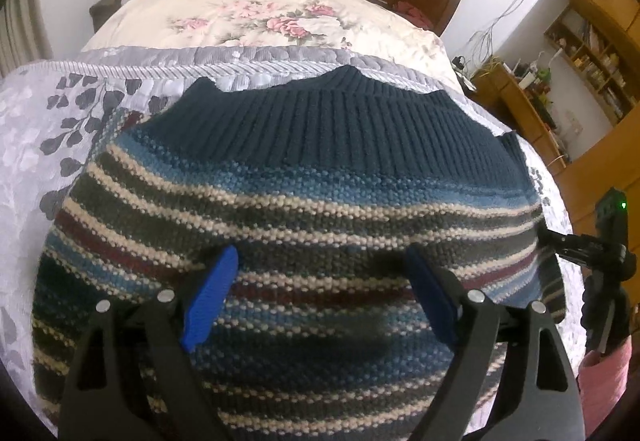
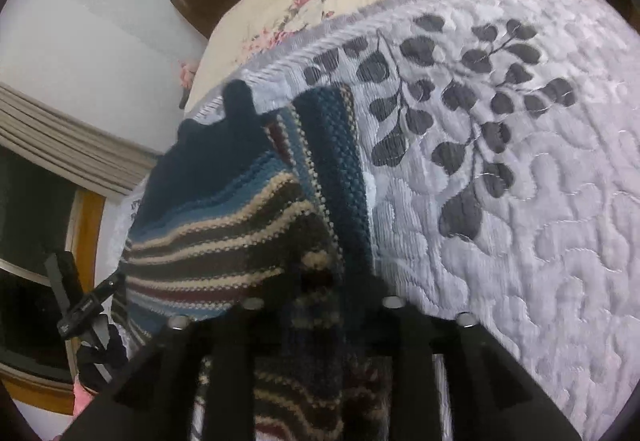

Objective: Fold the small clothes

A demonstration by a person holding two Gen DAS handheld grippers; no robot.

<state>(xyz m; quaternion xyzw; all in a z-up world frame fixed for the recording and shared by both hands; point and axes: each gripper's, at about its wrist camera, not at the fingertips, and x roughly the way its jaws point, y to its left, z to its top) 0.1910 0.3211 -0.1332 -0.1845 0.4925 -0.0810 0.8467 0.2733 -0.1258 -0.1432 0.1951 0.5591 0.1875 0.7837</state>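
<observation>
The left gripper hovers low over the striped knit sweater, pointing along the garment toward its dark teal ribbed band, which lies nearest the head of the bed. Its two blue pads stand wide apart with nothing between them, the knit lying flat beneath. The sweater rests on a pale quilted bedspread with grey leaf prints, short of a cream floral quilt farther up the bed. At the sweater's right edge the other tool is visible in the left wrist view, with a pink sleeve behind it. The right gripper reaches in from that side, angled down, and its jaws are buried in bunched folds of the sweater's edge; the fabric gathers up between the fingers, so it appears clamped on the knit, though the tips themselves are hidden.
</observation>
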